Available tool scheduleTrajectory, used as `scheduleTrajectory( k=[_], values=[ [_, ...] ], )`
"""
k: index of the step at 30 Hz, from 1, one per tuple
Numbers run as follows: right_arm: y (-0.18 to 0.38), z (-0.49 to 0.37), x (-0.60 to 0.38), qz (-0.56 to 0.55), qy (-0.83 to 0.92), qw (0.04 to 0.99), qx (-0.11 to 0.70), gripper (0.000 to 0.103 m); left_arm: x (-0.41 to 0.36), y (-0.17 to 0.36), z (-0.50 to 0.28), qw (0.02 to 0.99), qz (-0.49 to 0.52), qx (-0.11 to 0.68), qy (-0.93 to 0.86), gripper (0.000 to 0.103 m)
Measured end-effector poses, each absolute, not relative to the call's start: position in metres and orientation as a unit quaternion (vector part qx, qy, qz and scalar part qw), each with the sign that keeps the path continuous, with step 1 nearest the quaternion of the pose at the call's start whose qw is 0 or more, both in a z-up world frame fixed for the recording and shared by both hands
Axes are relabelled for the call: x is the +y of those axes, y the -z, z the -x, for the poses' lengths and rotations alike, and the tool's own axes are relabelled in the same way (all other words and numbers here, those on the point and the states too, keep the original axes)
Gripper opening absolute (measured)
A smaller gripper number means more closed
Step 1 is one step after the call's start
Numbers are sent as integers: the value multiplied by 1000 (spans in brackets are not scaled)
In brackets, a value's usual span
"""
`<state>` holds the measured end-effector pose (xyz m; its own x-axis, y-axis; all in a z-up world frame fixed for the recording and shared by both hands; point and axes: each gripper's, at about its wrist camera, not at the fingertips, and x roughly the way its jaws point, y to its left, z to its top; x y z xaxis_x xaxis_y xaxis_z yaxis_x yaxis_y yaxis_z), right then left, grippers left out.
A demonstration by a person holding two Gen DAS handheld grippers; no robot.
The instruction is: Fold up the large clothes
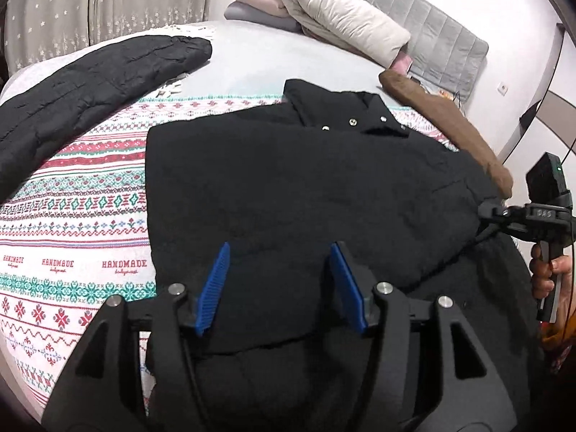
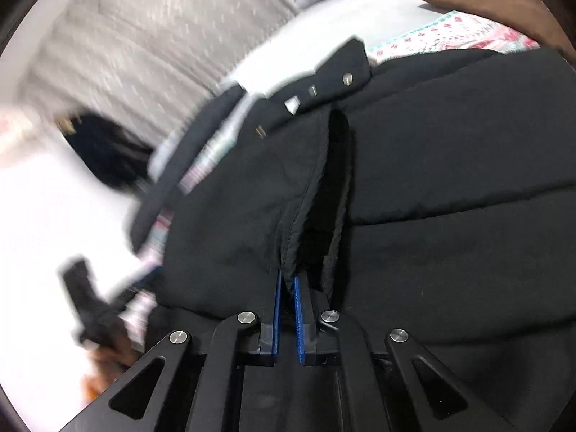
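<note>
On the bed (image 1: 252, 57), black jacket (image 1: 306, 180).

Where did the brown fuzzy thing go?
In the left wrist view, the brown garment lies on the bed's right side, just beyond the black jacket and below the beige pillow.

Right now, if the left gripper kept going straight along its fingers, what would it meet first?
Most likely the black jacket: the open left gripper points over its folded body toward the snap-button collar. How high it hangs above the fabric cannot be told.
</note>
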<state>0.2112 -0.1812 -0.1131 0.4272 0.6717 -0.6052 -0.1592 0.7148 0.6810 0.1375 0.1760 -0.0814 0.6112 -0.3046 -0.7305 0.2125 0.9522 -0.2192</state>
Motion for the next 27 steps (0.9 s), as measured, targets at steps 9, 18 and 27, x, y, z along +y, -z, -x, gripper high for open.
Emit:
scheduleTrajectory(
  k=[9,18,27],
  values=[
    [129,-208,-158,-120,-183,832,510,10,152,102,-136,882,-29,449,140,60],
    [84,-154,-161,-13,-133,866,482,61,161,43,-84,887,3,437,148,85],
    [53,-51,-191,32,-138,876,461,78,188,17,-18,855,68,491,151,95]
  ],
)
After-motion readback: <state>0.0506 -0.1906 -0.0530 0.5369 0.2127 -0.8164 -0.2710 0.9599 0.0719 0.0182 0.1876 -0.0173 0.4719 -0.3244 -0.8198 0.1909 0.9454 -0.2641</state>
